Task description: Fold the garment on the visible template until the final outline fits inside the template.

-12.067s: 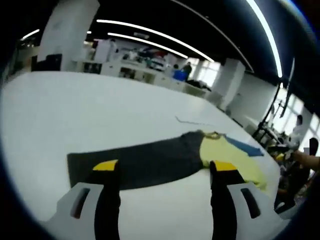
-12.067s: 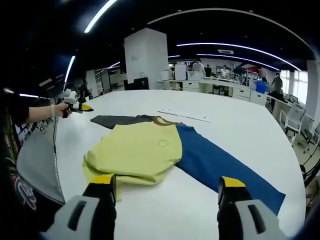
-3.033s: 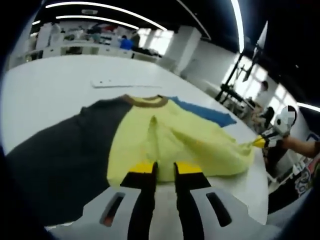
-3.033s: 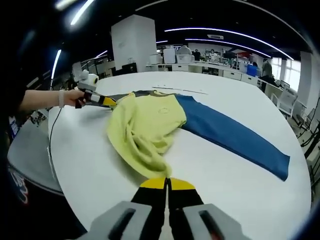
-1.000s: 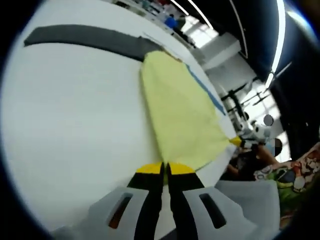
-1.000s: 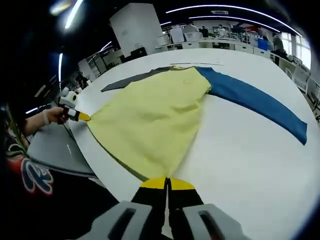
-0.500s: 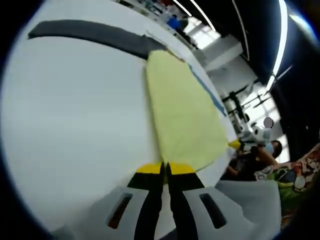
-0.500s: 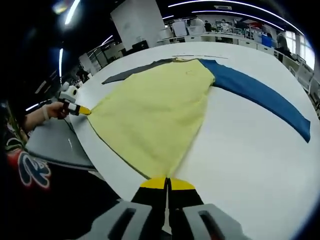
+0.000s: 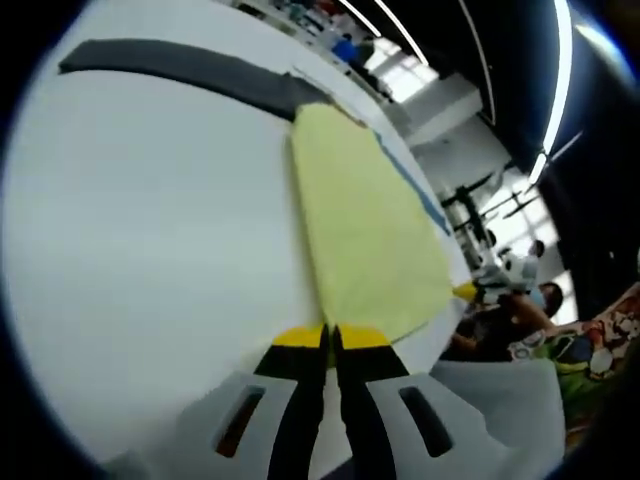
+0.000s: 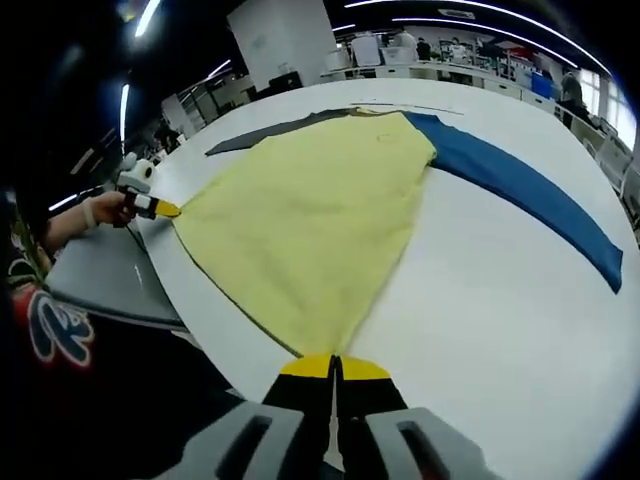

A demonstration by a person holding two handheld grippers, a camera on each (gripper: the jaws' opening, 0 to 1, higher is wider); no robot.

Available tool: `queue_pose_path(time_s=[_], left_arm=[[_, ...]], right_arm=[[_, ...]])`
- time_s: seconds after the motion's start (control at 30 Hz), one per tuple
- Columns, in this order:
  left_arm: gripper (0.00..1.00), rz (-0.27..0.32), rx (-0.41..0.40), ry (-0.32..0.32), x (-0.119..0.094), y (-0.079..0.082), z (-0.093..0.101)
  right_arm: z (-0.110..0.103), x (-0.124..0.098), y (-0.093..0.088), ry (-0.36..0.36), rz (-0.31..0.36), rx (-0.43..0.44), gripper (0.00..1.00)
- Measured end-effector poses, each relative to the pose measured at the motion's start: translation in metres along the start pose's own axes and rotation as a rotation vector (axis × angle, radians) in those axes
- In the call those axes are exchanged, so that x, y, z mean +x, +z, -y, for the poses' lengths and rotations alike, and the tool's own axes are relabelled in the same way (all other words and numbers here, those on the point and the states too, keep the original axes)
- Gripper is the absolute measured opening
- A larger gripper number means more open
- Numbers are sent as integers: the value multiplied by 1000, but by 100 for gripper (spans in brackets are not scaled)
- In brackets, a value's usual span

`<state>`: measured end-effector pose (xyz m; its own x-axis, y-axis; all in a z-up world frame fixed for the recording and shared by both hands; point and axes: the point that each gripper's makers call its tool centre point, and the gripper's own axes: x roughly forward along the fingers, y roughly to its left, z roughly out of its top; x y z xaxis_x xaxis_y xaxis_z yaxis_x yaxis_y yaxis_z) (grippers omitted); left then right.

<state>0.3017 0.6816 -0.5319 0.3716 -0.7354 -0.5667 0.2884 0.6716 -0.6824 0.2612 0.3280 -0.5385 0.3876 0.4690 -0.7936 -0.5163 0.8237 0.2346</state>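
Two grippers hold the garment [image 10: 320, 215] by its hem at the near edge of the white table [image 10: 480, 300]. In the left gripper view, your left gripper [image 9: 330, 340] has its yellow-tipped jaws pressed together on one near corner of the yellow body panel, which stretches flat away from the tips toward the collar. The grey sleeve [image 9: 170, 70] runs across the far left of the table, and a strip of the blue sleeve [image 9: 410, 190] shows along the panel's right side. At the right of this view your right gripper pinches the other hem corner. In the right gripper view, your right gripper [image 10: 334, 368] likewise has its jaws closed on the hem, with the yellow panel fanning out ahead and the blue sleeve extending to the far right. Your left hand [image 10: 105, 212] appears at the left, its gripper tip at the opposite corner. Behind the table stand office desks [image 10: 440, 65].
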Motion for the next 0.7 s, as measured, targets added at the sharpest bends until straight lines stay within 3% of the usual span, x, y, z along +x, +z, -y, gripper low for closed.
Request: queue_pose_path(time_s=[0.2, 0.33, 0.4, 0.47, 0.57, 0.7], left_arm=[[0, 11, -20, -12, 0, 0, -2], [1, 14, 44, -16, 0, 1, 0], [1, 25, 71, -22, -3, 3, 4], [3, 47, 104, -21, -7, 8, 5], [18, 128, 176, 7, -13, 28, 3], [51, 201, 317, 46, -17, 48, 6]], right_arm=[[0, 1, -1, 8, -4, 3, 0], [-4, 0, -2, 33, -2, -36, 0], [0, -1, 1, 10, 20, -32, 4], [-4, -5, 6, 34, 56, -12, 14], [-2, -9, 16, 27, 119, -6, 35], [7, -13, 27, -3, 179, -16, 52]])
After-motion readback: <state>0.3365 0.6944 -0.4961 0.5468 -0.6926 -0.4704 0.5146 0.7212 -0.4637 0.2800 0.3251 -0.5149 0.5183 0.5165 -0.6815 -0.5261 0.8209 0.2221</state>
